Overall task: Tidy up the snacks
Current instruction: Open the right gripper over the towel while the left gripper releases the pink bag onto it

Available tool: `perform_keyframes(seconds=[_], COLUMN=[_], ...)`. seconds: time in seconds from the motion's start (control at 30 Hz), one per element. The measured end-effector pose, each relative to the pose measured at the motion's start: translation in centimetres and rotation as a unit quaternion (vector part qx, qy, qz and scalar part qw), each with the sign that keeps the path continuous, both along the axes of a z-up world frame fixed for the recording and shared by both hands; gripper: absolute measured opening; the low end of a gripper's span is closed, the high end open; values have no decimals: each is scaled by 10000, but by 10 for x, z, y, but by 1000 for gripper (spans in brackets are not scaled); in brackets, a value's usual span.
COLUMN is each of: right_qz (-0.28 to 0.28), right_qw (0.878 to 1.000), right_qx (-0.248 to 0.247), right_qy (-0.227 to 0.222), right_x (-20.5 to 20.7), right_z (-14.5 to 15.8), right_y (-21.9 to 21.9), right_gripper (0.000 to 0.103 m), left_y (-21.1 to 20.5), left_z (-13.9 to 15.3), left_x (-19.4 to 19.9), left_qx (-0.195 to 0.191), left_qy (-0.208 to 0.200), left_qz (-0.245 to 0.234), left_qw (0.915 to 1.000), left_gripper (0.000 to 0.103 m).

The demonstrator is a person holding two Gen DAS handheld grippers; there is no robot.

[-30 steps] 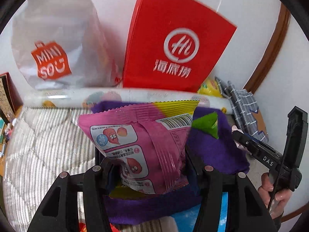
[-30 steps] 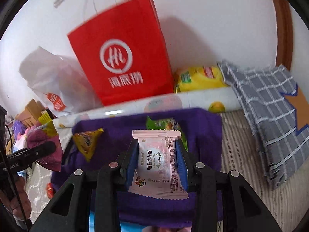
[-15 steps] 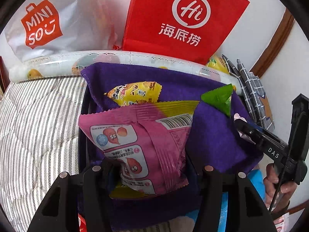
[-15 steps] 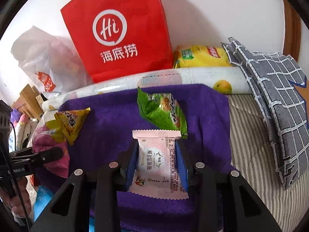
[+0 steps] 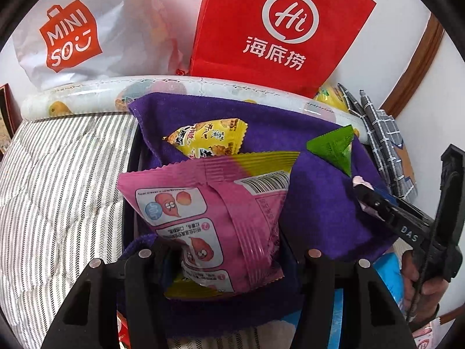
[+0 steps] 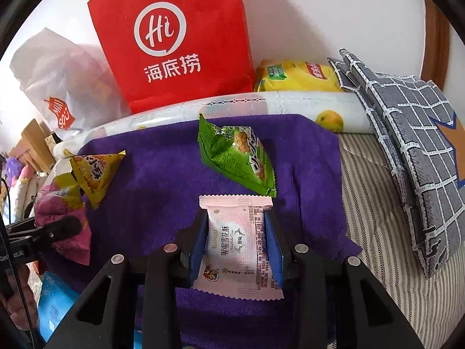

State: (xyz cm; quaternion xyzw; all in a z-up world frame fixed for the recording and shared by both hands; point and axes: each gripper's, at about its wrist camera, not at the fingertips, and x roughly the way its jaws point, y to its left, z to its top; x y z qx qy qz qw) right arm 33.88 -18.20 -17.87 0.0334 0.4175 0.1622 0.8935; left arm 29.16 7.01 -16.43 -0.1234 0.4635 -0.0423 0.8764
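The left gripper (image 5: 225, 257) is clamped on a pink snack bag (image 5: 212, 218), both fingers pressing its lower sides; the bag stands upright above the purple towel (image 5: 314, 203). At 12 o'clock from the pink bag, a yellow snack packet (image 5: 207, 139) lies on the towel, its lower edge hidden behind the bag's top seam. At 2 o'clock, a green snack packet (image 5: 334, 148) lies near the towel's right edge. The right gripper (image 6: 237, 242) is closed on a pale pink wafer packet (image 6: 238, 244), its blue pads (image 6: 273, 241) pressing both long sides; the packet is held over the near part of the towel. In the right wrist view the green packet lies at 12 o'clock from the wafer packet, just beyond its top seam. A red paper bag (image 6: 171, 37) stands at 11 o'clock behind the towel, a white shopping bag (image 5: 75, 32) to its left, and a grey checked cloth (image 6: 412, 133) lies at 3 o'clock.
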Motion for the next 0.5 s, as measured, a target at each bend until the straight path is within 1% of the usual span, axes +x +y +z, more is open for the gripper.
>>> perform_keyframes(seconds=[0.13,0.2,0.27,0.3,0.37,0.43,0.5], right_qz=[-43,-62,-90,-100,-123,-134,-118], right_qw=[9999,9997,9993,9992,9989,9983,9979], right_qx=[80,187,263,273,305,380,401], right_qy=[-84,-144,-239,-271,-345,-422,-487], right_x=[-2,-4,-6,-6,-8,-10,-12], right_z=[3,6,10,12,15,18,20], right_y=[-4,-7,-10,-10,-11,-13,-13], right_gripper=[40,43,52,54,59,60,60], left_y=[-2,-3,-5,-5,-5,-5,-5], left_z=[-1,-1,0,0,2,4,8], left_x=[1,1,1,1,1,0,-2], left_qx=[-15,-15,-38,-51,-131,-184,-105], left_qy=[29,26,15,17,-7,-59,-87], left_qz=[-36,-62,-111,-116,-119,-143,-91], left_qw=[10000,10000,9999,9999,9998,9997,9999], left_gripper=[56,56,57,58,70,71,71])
